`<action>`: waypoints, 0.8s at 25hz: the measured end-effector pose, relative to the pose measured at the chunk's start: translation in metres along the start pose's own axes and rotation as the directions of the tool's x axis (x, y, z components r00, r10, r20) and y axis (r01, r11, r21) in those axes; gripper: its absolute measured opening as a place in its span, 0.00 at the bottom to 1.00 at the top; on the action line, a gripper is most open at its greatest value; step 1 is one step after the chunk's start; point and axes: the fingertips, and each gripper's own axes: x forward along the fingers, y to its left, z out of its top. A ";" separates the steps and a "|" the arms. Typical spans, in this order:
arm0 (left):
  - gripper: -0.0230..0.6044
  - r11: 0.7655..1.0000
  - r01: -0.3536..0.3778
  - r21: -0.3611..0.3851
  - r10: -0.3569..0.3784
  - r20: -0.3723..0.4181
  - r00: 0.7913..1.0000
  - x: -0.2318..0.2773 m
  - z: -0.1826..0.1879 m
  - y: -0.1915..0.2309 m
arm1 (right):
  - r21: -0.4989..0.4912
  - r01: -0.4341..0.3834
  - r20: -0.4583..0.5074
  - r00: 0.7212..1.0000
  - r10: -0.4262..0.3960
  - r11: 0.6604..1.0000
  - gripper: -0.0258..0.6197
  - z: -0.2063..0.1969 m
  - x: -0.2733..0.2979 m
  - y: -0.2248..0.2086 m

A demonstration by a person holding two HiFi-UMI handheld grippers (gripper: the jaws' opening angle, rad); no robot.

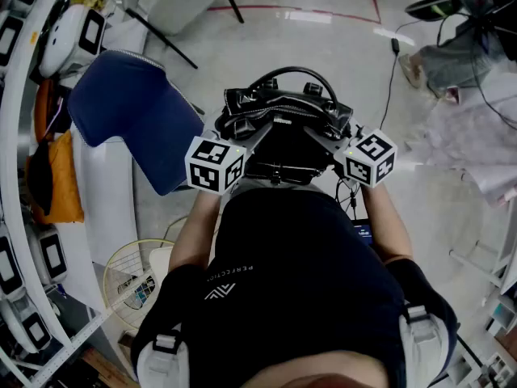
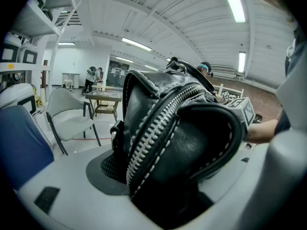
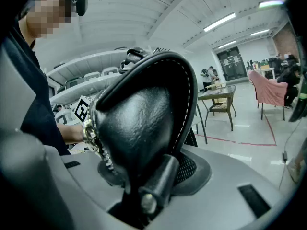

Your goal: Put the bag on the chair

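Black bag (image 1: 279,115) hangs in the air in front of the person's chest, pinched from both sides. The left gripper (image 1: 242,136) has its jaws spread wide around the bag's left end and pressing on it. In the left gripper view the leather and a silver zipper (image 2: 153,133) fill the gap between them. The right gripper (image 1: 335,136) clamps the right end at a narrower spread. In the right gripper view the bag's rounded, white-stitched edge (image 3: 184,104) and a small barrel-shaped fitting (image 3: 156,186) sit between the jaws. Both grippers tilt somewhat downward, and the bag's handles (image 1: 295,78) arch up on its far side.

Below the bag lies pale, glossy floor (image 1: 266,47). The blue chair (image 1: 129,120) stands to the left of the bag, near it but not touching, so the bag is not on it. Further left is an orange cloth (image 1: 60,176), and near-left on the floor lies a round wire fan guard (image 1: 133,277). A red line (image 1: 299,10) crosses the far floor. A white chair (image 2: 69,121) shows in the left gripper view, and a small table (image 3: 216,97) in the right gripper view.
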 end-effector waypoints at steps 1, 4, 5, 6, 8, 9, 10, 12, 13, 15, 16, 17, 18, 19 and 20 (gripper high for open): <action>0.60 1.000 0.003 0.002 -0.003 0.000 1.000 0.004 0.001 -0.001 | -0.001 0.004 0.001 1.000 -0.004 1.000 0.35 0.000 -0.001 -0.004; 0.60 1.000 0.011 0.008 -0.011 -0.004 1.000 0.013 0.003 -0.003 | 0.005 0.012 0.002 1.000 -0.012 1.000 0.35 -0.001 -0.005 -0.012; 0.60 1.000 0.014 0.010 -0.014 -0.006 1.000 0.015 0.004 -0.005 | 0.013 0.014 0.003 1.000 -0.014 1.000 0.35 -0.002 -0.006 -0.014; 0.60 1.000 0.016 0.011 -0.016 -0.009 1.000 0.016 0.003 -0.006 | 0.021 0.015 0.005 1.000 -0.015 1.000 0.35 -0.002 -0.007 -0.015; 0.60 1.000 0.019 0.013 -0.019 -0.016 1.000 0.018 0.004 -0.007 | 0.037 0.015 0.011 1.000 -0.016 0.999 0.35 -0.003 -0.009 -0.017; 0.60 1.000 0.020 0.015 -0.020 -0.021 1.000 0.020 0.005 -0.008 | 0.042 0.016 0.014 1.000 -0.016 0.999 0.35 -0.003 -0.010 -0.018; 0.60 1.000 0.022 0.017 -0.022 -0.025 0.999 0.021 0.006 -0.008 | 0.047 0.016 0.017 1.000 -0.017 0.999 0.35 -0.002 -0.010 -0.019; 0.60 1.000 0.024 0.019 -0.024 -0.033 0.999 0.025 0.008 -0.009 | 0.057 0.018 0.020 1.000 -0.019 0.998 0.35 -0.002 -0.011 -0.023; 0.60 0.999 0.025 0.020 -0.024 -0.035 0.999 0.027 0.009 -0.008 | 0.061 0.019 0.020 1.000 -0.020 0.998 0.35 -0.001 -0.012 -0.025; 0.60 0.999 0.024 0.021 -0.024 -0.037 0.999 0.031 0.010 -0.009 | 0.061 0.019 0.022 1.000 -0.020 0.998 0.35 -0.001 -0.012 -0.029; 0.60 0.999 0.024 0.021 -0.023 -0.038 0.999 0.033 0.010 -0.010 | 0.060 0.018 0.022 1.000 -0.019 0.998 0.35 -0.001 -0.013 -0.031; 0.60 1.000 0.023 0.021 -0.022 -0.039 0.999 0.035 0.010 -0.010 | 0.059 0.017 0.022 1.000 -0.018 0.998 0.35 -0.002 -0.014 -0.033; 0.60 1.000 0.021 0.021 -0.020 -0.040 0.999 0.037 0.009 -0.011 | 0.059 0.016 0.022 1.000 -0.017 0.998 0.35 -0.003 -0.014 -0.035; 0.60 1.000 0.020 0.021 -0.019 -0.042 0.999 0.039 0.009 -0.010 | 0.061 0.015 0.023 1.000 -0.017 0.998 0.35 -0.002 -0.014 -0.037; 0.60 1.000 0.019 0.020 -0.018 -0.044 0.999 0.040 0.010 -0.009 | 0.062 0.014 0.023 1.000 -0.015 0.998 0.35 -0.002 -0.013 -0.039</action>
